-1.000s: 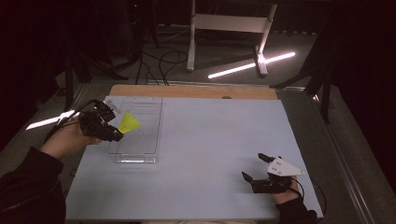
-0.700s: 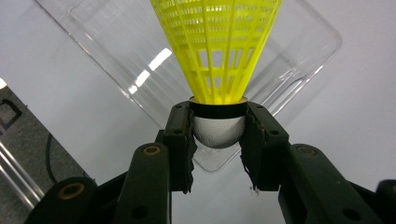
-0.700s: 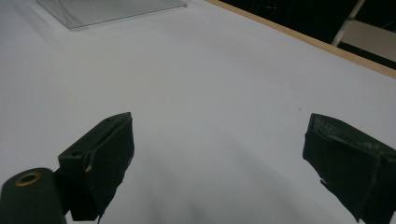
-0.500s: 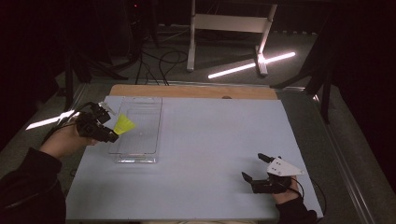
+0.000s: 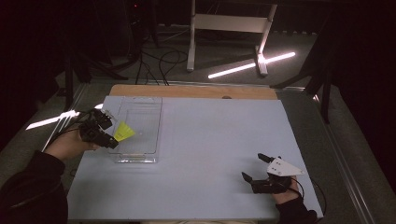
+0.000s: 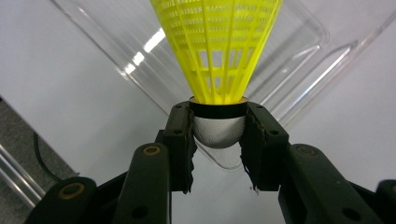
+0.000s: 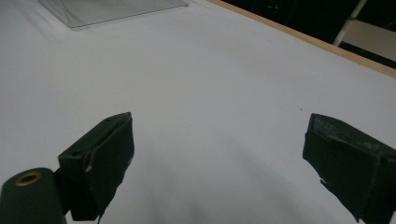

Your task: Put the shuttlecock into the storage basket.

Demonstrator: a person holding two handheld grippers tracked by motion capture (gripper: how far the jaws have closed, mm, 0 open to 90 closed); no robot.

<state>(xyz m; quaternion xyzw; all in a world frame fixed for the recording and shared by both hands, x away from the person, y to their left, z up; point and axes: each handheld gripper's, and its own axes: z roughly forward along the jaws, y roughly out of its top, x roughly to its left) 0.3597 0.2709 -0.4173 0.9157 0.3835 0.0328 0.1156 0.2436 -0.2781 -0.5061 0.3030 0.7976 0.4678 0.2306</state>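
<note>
— So where is the yellow shuttlecock (image 5: 124,132) in relation to the clear tray (image 5: 150,147)?

— Over the tray's left rim, held above it. The left gripper (image 5: 110,134) sits just outside that same left edge, and its jaws are clamped on the shuttlecock's rounded white cork base (image 6: 219,131), with the black band just above the pads. The yellow skirt (image 6: 217,44) fans out away from the gripper, over the tray (image 6: 299,51).

— And the tray itself?

— It lies flat on the pale blue counter (image 5: 210,140), toward the counter's left side, its long sides running away from the person. I can see nothing lying inside it.

— What about the other hand?

— The right gripper (image 5: 254,168) is well apart from the tray, down at the counter's near right corner, low over the surface. Its jaws stand wide, nothing between them; in the right gripper view only bare counter (image 7: 224,84) shows between the two pads, with a corner of the tray (image 7: 112,9) far off.

— Anything beyond the tray?

— A wooden strip (image 5: 196,91) along the counter's far edge.
</note>
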